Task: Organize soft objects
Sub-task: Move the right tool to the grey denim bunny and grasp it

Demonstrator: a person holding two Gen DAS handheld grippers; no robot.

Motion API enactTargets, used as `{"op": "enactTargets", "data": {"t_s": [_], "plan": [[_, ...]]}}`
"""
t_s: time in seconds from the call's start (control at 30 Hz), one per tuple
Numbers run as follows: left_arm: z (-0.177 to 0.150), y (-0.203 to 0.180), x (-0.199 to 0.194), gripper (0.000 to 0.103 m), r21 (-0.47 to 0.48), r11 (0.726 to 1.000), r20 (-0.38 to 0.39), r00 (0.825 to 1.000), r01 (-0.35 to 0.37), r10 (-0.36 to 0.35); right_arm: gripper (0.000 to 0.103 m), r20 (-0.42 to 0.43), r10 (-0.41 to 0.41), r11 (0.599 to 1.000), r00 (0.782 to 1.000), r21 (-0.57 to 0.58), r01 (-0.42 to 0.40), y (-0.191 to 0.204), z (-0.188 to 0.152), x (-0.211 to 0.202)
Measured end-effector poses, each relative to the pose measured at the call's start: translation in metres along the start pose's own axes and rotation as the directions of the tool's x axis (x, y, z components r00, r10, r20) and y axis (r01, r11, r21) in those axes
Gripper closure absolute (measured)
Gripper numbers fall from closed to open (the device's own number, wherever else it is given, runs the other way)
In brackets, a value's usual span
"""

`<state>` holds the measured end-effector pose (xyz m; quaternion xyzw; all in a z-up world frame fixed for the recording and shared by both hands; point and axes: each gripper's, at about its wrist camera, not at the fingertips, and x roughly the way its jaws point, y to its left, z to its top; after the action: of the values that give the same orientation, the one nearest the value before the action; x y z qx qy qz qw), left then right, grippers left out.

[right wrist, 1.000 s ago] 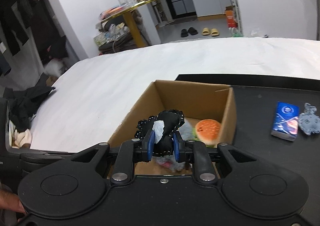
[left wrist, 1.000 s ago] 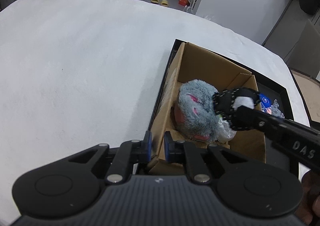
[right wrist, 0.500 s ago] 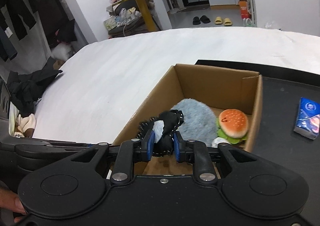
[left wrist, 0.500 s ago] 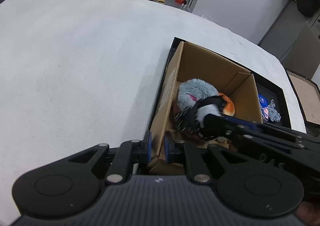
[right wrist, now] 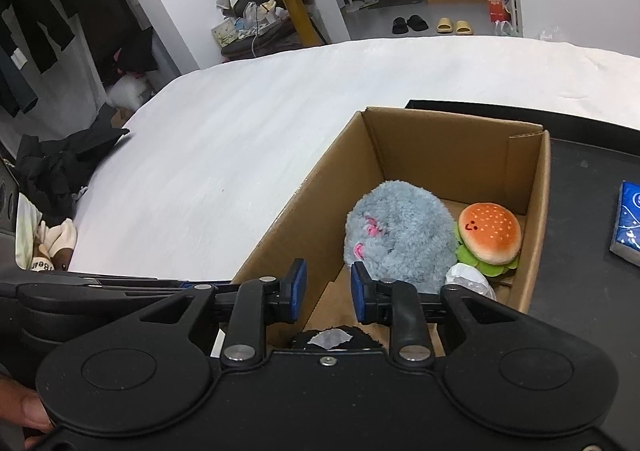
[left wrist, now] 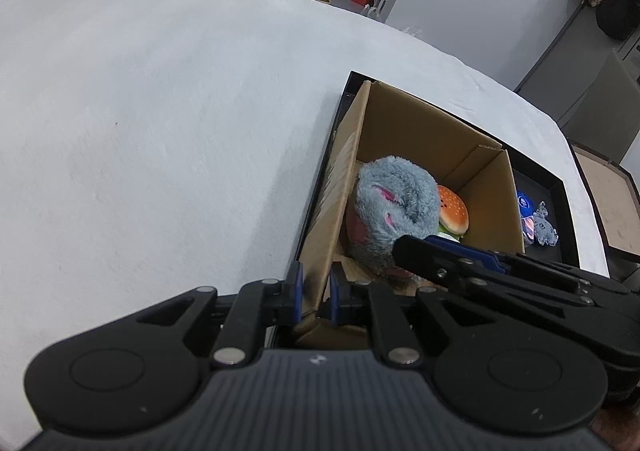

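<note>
Since the earlier frame, the black plush point(right wrist: 329, 339) has dropped from the right gripper point(right wrist: 328, 291), whose jaws are opening with nothing between them. It lies at the near end of the cardboard box point(right wrist: 536, 219), so placement appears complete. Left gripper point(left wrist: 316, 293) clamps the box's near left wall.

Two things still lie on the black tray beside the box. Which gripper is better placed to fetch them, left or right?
Right. The right gripper is opening with nothing between its jaws, and the tissue pack lies on its side. The left gripper is clamped on the cardboard box wall.
</note>
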<state>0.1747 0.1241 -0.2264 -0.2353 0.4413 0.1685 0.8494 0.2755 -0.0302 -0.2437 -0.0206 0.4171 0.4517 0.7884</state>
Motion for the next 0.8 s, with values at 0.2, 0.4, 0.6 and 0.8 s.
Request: {"op": "enactTargets", "data": {"t_s": [0.2,0.4,0.6,0.8], "plan": [[0.001,-0.004,0.002,0.088,0.006,1.000,0.002,1.000,-0.023,0.023,0.076,0.005,-0.018,1.000,1.000,0.018,0.018,-0.006,-0.002,-0.004],[0.001,-0.006,0.006,0.085,0.012,0.999,-0.004,0.999,-0.047,0.047,0.069,0.042,-0.050,0.998,0.998,0.039,0.049,-0.017,-0.002,-0.014],[0.006,-0.010,0.006,0.064,0.002,0.997,0.010,0.997,-0.080,0.080,0.067,0.090,-0.102,0.993,0.991,0.077,0.095,-0.038,0.000,-0.026],[0.009,-0.019,0.009,0.050,0.035,0.991,0.043,0.991,-0.126,0.125,0.064,0.136,-0.114,0.989,0.984,0.109,0.099,-0.058,-0.001,-0.033]]}}
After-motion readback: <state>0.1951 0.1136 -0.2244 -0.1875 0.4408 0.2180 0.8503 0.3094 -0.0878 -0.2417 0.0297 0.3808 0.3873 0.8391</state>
